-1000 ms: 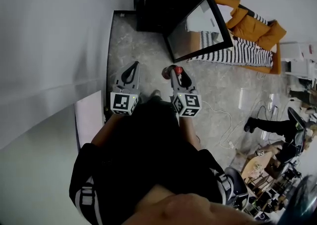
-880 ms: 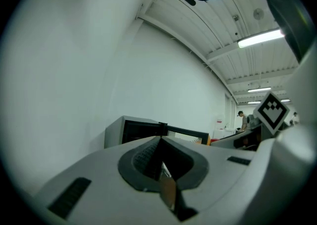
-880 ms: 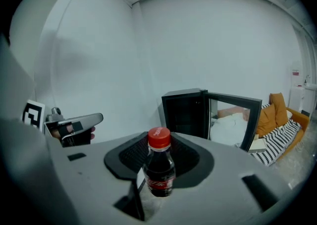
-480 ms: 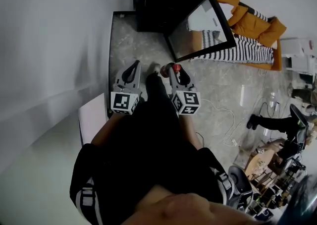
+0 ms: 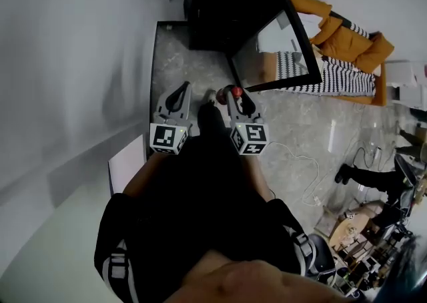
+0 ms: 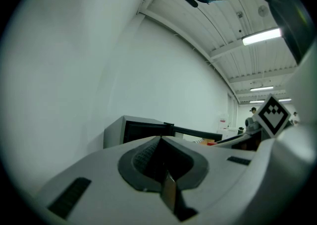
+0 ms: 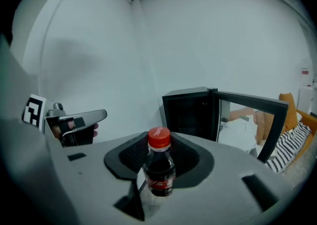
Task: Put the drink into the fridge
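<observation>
One red-capped plastic bottle (image 7: 158, 172) sat clamped in the right gripper (image 5: 231, 95); the left gripper (image 5: 181, 92) was closed, empty; one boxy black fridge (image 7: 190, 112).

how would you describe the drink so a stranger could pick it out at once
Find the black mini fridge with its glass door swung open. In front of it, the right tool grips a small cola bottle. Its red cap and dark contents set it apart from the left tool alongside, which is shut and empty.
</observation>
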A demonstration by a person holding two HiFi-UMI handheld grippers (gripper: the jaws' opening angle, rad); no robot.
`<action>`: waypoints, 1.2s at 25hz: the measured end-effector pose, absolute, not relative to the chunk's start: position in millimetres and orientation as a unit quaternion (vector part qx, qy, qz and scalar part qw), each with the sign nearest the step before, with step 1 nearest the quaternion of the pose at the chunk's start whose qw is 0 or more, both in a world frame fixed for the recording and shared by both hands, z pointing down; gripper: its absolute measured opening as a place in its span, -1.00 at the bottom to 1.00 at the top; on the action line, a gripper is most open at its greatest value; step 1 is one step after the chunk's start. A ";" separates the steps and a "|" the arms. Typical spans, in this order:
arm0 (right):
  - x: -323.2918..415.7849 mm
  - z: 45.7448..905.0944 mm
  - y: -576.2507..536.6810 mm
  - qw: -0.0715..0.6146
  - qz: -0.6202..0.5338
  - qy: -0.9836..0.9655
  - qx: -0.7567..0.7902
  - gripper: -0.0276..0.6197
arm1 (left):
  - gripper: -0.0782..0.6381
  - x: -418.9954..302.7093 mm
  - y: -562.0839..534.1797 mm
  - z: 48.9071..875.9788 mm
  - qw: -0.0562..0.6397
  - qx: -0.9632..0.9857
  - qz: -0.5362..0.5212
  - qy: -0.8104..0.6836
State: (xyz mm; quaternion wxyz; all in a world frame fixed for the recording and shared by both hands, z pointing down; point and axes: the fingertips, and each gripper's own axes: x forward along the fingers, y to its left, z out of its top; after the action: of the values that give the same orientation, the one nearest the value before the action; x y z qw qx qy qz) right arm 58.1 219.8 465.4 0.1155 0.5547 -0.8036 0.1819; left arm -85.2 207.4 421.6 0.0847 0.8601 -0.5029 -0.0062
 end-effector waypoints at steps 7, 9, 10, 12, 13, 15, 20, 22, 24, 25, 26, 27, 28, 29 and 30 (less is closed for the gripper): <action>79.7 466.6 153.7 0.125 0.179 -0.810 0.544 -0.53 | -0.77 -54.7 143.4 422.6 0.092 0.862 0.003 -0.499; 85.7 467.9 131.7 0.128 0.176 -0.813 0.540 -0.53 | -0.77 -47.3 122.3 425.2 0.095 0.861 0.003 -0.500; 88.9 468.6 121.3 0.128 0.175 -0.815 0.538 -0.53 | -0.77 -43.1 112.9 426.9 0.096 0.860 0.004 -0.502; 95.5 469.4 101.3 0.129 0.172 -0.818 0.533 -0.53 | -0.77 -34.3 96.2 430.8 0.099 0.857 0.008 -0.506; 98.6 469.9 91.6 0.131 0.171 -0.820 0.530 -0.53 | -0.77 -30.0 88.5 433.4 0.101 0.856 0.010 -0.507; 104.2 471.0 73.7 0.134 0.167 -0.824 0.524 -0.53 | -0.77 -21.2 73.0 436.3 0.103 0.854 0.018 -0.510; 117.7 473.0 34.3 0.142 0.162 -0.837 0.503 -0.53 | -0.77 0.9 35.6 437.0 0.106 0.848 0.022 -0.519; 120.9 473.9 21.7 0.143 0.162 -0.843 0.493 -0.53 | -0.77 7.7 23.2 433.0 0.108 0.844 0.021 -0.526; 123.3 474.9 6.7 0.141 0.160 -0.848 0.485 -0.53 | -0.77 12.4 9.8 427.6 0.110 0.838 0.020 -0.534; 124.1 476.4 -1.1 0.142 0.158 -0.850 0.482 -0.53 | -0.77 14.1 3.4 426.8 0.109 0.836 0.019 -0.537; 124.9 478.5 -7.9 0.143 0.158 -0.851 0.479 -0.53 | -0.77 15.2 -1.6 427.3 0.109 0.835 0.019 -0.540; 125.4 480.3 -13.4 0.145 0.158 -0.852 0.477 -0.53 | -0.77 15.9 -4.9 428.6 0.109 0.833 0.019 -0.542; 125.5 480.6 -18.3 0.145 0.158 -0.853 0.476 -0.53 | -0.77 16.3 -7.1 430.3 0.110 0.832 0.019 -0.543; 125.0 479.9 -23.1 0.144 0.158 -0.854 0.474 -0.53 | -0.77 16.4 -9.1 432.1 0.110 0.832 0.020 -0.543; 124.3 479.0 -28.1 0.143 0.158 -0.854 0.474 -0.53 | -0.77 16.1 -11.4 433.8 0.110 0.832 0.019 -0.544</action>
State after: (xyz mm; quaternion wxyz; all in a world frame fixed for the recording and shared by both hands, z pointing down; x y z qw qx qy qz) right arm 124.3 -28.1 479.0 0.1432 0.4738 -0.8544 0.1582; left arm 16.1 -11.4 433.8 0.1099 0.8316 -0.5440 0.0194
